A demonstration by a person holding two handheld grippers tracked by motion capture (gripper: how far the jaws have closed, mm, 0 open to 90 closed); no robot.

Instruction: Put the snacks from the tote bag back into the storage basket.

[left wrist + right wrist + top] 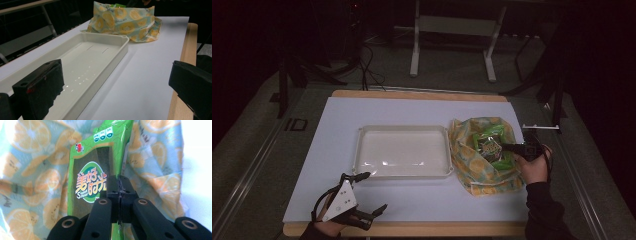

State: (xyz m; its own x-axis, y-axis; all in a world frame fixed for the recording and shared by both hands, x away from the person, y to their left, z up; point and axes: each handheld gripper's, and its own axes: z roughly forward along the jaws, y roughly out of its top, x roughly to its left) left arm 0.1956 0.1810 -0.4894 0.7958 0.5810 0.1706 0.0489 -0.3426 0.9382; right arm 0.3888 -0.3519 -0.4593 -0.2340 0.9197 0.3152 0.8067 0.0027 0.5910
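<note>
A green snack packet [490, 146] [100, 170] with a round "Sweet Hour" label stands in the mouth of an orange-slice patterned bag [482, 160] [125, 22] [32, 177] at the right of the white mat. My right gripper [507, 148] [119, 192] is shut on the packet's lower edge, its jaws pressed together over the foil. A white plastic tray [402, 151] [100, 45] lies in the middle of the mat. My left gripper [374, 192] [115, 90] rests near the front left edge, jaws wide apart with nothing between them.
The white mat [412, 112] covers a wooden table [422, 95] whose edge shows at front and back. A metal stand [452, 30] and cables [369, 65] lie on the floor beyond the table.
</note>
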